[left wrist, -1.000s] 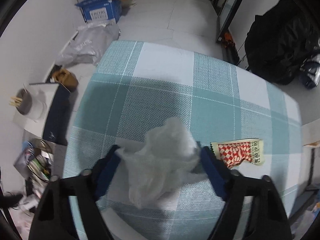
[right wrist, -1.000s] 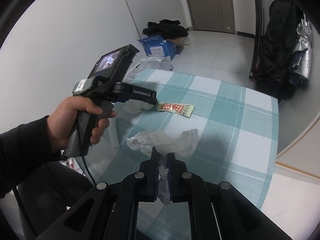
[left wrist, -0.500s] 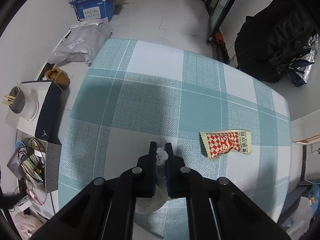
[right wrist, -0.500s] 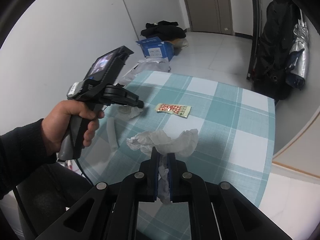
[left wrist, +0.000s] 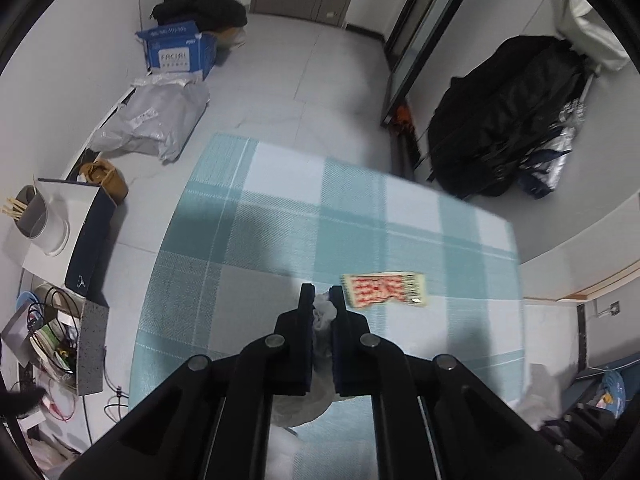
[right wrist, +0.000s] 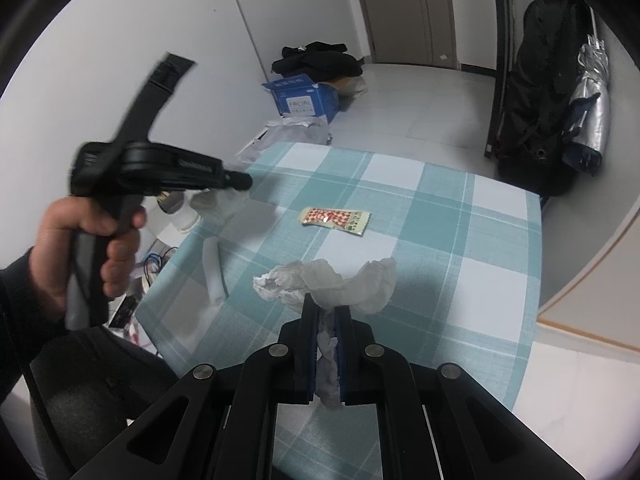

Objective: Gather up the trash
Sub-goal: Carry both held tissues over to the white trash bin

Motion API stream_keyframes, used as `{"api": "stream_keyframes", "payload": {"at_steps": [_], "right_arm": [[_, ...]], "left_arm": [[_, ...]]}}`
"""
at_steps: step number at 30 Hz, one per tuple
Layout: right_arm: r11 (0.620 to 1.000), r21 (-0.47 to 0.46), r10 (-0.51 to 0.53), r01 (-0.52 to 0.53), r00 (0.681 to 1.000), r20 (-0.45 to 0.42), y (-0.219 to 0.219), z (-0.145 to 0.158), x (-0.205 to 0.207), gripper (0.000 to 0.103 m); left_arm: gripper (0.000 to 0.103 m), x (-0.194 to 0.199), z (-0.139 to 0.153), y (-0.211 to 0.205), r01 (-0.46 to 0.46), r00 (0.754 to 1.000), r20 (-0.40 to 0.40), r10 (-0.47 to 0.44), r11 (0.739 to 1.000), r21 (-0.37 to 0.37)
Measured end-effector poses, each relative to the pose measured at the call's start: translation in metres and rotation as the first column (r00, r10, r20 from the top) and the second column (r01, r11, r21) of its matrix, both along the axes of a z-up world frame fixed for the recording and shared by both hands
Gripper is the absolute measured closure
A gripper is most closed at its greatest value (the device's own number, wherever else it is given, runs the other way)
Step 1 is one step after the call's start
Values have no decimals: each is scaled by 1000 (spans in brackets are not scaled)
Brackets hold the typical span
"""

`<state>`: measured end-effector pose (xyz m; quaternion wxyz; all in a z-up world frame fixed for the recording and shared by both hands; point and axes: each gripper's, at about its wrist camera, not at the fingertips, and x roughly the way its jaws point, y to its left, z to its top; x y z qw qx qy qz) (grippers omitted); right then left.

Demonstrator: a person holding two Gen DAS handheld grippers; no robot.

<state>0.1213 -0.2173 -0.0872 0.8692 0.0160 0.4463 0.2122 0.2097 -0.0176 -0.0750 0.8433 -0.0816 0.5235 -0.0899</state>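
Dim cool indoor light, soft shadows on tablecloth (left wrist: 280, 208), motion blur on left tongs (right wrist: 240, 180), fisheye vignette at edges.

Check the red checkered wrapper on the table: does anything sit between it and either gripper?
Nothing on the table blocks the red checkered wrapper. But the left gripper is shut on a plastic wad, and the right gripper on a crumpled tissue, so neither is free.
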Motion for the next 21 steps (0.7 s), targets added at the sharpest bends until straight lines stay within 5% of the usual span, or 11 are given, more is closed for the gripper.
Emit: {"api": "stream_keyframes", "payload": {"at_steps": [11, 21], "right_arm": [[999, 45, -25, 23, 999, 46, -9, 23, -16, 96], [993, 99, -82, 67, 985, 151, -30, 86, -49, 96]], "left_arm": [[100, -33, 59, -11, 80, 988, 138, -75, 996, -36], [100, -72, 121, -30, 165, 950, 280, -138, 983, -76]]}}
